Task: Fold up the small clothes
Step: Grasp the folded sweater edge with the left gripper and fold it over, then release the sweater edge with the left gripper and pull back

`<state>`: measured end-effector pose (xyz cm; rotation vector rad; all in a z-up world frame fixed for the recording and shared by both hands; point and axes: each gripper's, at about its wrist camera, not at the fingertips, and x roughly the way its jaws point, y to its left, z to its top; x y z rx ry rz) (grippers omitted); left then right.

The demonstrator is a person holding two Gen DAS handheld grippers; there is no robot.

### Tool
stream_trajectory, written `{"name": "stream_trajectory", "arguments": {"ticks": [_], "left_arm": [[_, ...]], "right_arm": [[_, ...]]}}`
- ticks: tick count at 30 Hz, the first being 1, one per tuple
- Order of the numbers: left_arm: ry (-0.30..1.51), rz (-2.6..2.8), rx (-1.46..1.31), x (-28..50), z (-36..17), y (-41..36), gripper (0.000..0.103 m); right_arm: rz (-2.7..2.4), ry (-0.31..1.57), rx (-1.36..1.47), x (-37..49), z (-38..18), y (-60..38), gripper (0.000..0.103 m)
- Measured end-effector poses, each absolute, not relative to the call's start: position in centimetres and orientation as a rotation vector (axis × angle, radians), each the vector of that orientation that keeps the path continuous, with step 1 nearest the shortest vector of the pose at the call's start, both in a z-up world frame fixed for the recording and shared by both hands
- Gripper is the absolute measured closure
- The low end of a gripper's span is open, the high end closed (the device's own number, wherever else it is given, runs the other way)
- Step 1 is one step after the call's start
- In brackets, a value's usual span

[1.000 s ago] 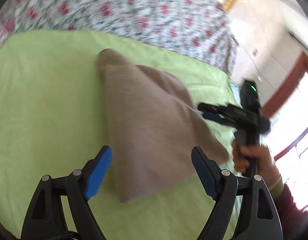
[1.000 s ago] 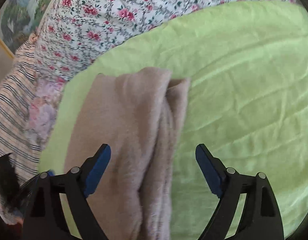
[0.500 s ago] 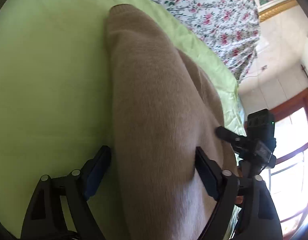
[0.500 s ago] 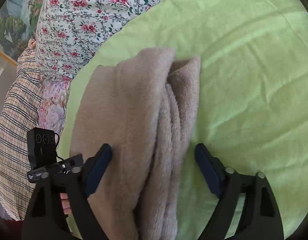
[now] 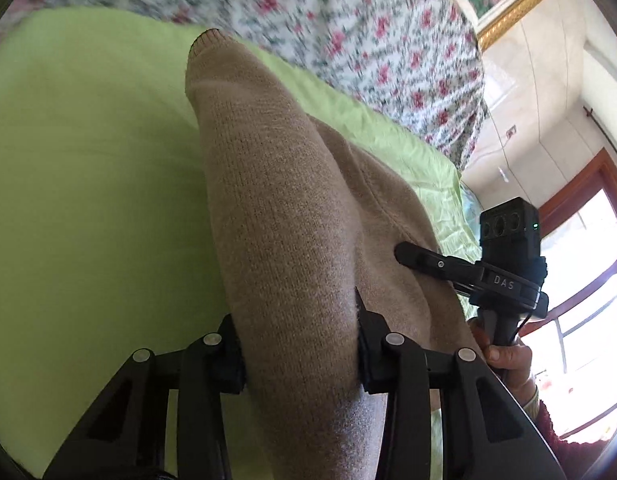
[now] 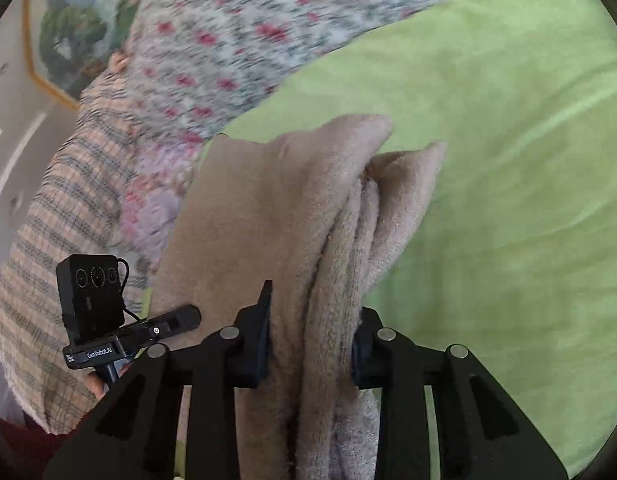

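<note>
A folded beige knit garment (image 5: 276,184) lies on a lime-green sheet (image 5: 88,160). In the left wrist view my left gripper (image 5: 298,348) has its jaws closing, and both pads press into the thick near end of the garment. In the right wrist view my right gripper (image 6: 310,344) is closing too, its pads squeezing the layered folded edge of the beige garment (image 6: 292,216). Each view also shows the other gripper at the garment's side: the right gripper (image 5: 412,254) and the left gripper (image 6: 180,318). The blue pads are mostly buried in fabric.
A floral quilt (image 5: 348,28) covers the far part of the bed beyond the green sheet (image 6: 508,160). A checked cloth (image 6: 56,216) lies beside it. A framed picture (image 6: 76,28) hangs on the wall, and a wood-framed window (image 5: 580,264) stands on the right. A person's hand (image 5: 508,360) grips the other handle.
Both grippers slid forward over the garment's near end and their jaws came together from wide open onto the fabric. The garment now fills the space between the fingers.
</note>
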<state>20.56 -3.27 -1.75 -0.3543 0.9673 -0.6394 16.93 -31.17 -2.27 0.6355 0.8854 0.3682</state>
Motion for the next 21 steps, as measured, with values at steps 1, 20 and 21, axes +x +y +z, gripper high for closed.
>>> {"name": "stream_trajectory", "arguments": {"ticks": [1, 20, 21], "left_arm": [[0.962, -0.63, -0.354, 20.2, -1.4, -2.6, 0.064], [0.926, -0.444, -0.444, 15.3, -3.7, 9.9, 0.035], [0.918, -0.429, -0.452, 15.9, -3.4, 10.4, 0.035]], "right_arm": [[0.39, 0.885, 0.638, 16.8, -2.4, -29.9, 0.071], [0.233, 0.948, 0.401, 15.2, -3.5, -22.4, 0.038], [0.224, 0.925, 0.387, 15.4, -2.7, -22.5, 0.038]]}}
